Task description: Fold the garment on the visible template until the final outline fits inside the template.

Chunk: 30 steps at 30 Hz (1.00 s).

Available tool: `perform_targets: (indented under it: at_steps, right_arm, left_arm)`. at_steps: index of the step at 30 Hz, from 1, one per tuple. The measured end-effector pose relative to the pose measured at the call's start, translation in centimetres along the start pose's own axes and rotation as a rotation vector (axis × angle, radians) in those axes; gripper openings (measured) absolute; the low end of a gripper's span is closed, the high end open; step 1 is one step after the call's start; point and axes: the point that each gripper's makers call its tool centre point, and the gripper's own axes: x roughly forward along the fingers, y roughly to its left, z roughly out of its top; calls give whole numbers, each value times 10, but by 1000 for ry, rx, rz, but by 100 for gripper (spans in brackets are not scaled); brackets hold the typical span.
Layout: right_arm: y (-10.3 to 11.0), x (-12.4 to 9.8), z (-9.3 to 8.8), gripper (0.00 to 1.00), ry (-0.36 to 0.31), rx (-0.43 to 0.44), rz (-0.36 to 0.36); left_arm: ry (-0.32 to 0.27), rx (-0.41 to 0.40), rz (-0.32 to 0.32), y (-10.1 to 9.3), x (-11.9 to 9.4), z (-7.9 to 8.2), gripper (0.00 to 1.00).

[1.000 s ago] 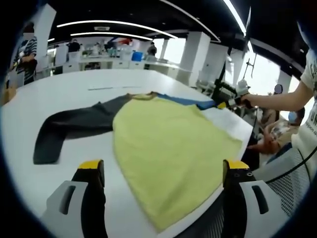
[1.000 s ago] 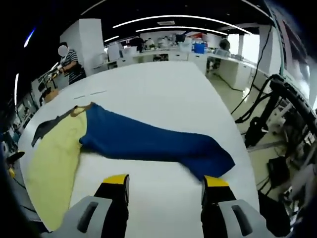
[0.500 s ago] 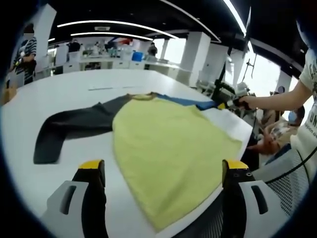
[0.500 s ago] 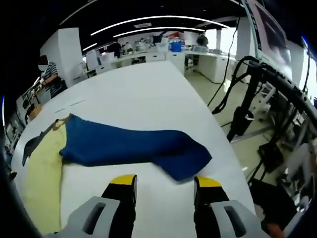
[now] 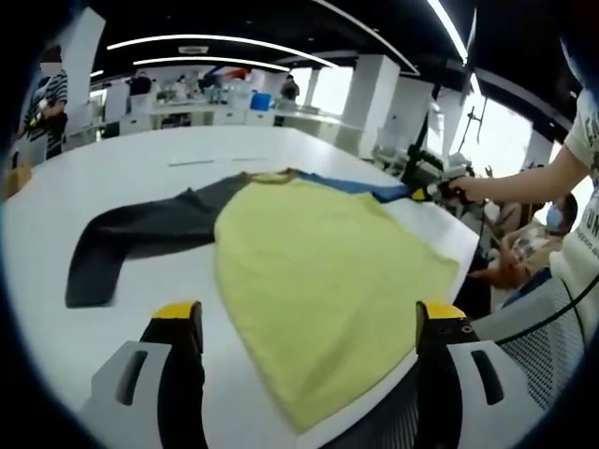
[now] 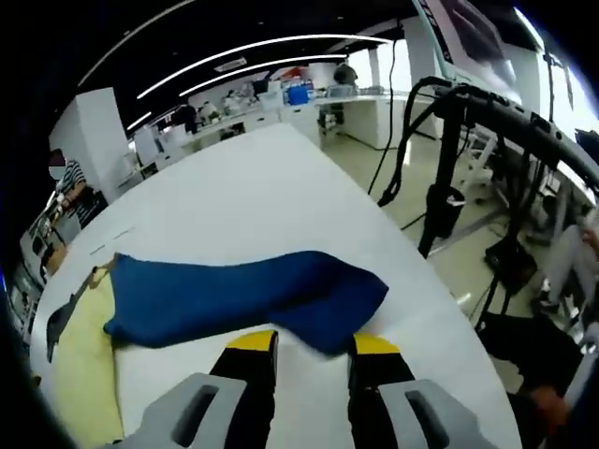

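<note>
Since the earlier frames the right gripper [image 6: 304, 342] has closed in on the blue sleeve [image 6: 243, 295], and its jaws have narrowed from a wide gap to a slim one; the left gripper view is almost unchanged.

The left gripper [image 5: 304, 318] hangs with its jaws wide apart and nothing between them, just short of the near hem of the garment [image 5: 328, 271]. That long-sleeved top lies spread flat on the white table [image 5: 140, 168]: dark grey sleeve [image 5: 131, 238] ahead to the left, yellow body straight ahead, blue sleeve ahead to the right.

The right gripper's yellow tips sit at the cuff edge of the blue sleeve, jaws nearly together. Whether they pinch fabric I cannot tell.

No fold looks made yet, with both sleeves stretched out. I cannot make out the template outline. Nearly all the task remains.
</note>
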Motion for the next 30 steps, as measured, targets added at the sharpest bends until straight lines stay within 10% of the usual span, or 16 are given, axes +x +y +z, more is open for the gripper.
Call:
perform_targets:
  at_steps: [9,30]
  right_arm:
    - [7,-11,2,0,-42,6,-35]
    - [-5,-36,49,0,-70,-195,-77]
  left_arm:
    - [21,8,4,-1,-2,-4,90]
    - [25,50,-2,-3,2,-3,90]
